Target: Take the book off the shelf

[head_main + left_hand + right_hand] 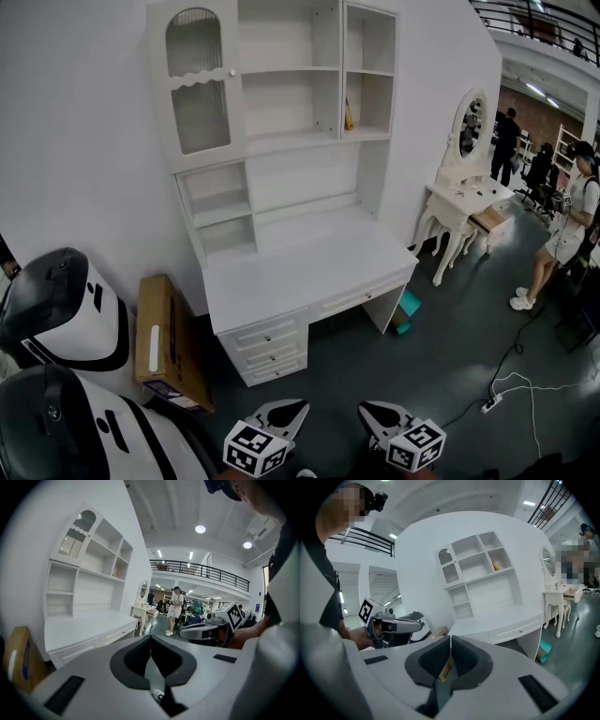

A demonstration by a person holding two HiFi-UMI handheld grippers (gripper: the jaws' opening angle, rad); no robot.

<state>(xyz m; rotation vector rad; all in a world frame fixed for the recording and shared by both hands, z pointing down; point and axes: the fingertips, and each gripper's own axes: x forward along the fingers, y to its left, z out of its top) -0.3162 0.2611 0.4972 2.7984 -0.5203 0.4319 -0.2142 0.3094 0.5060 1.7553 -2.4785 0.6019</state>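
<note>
A thin yellow book (348, 116) leans upright in the right-hand upper compartment of the white desk hutch (281, 141); in the right gripper view the book (496, 565) is small and far off. Both grippers are low at the head view's bottom edge, well short of the desk (300, 267). My left gripper (284, 413) has its jaws together with nothing between them, and so does my right gripper (375, 415). In the left gripper view the jaw tips (150, 638) meet, with the right gripper (208, 629) beside them. In the right gripper view the tips (450, 638) meet too.
A flat cardboard box (169, 342) leans against the desk's left side. Two black-and-white rounded shells (56, 314) sit at the near left. A white vanity table with an oval mirror (466, 197) stands to the right; people (562, 230) stand beyond it. A power strip and cable (492, 403) lie on the floor.
</note>
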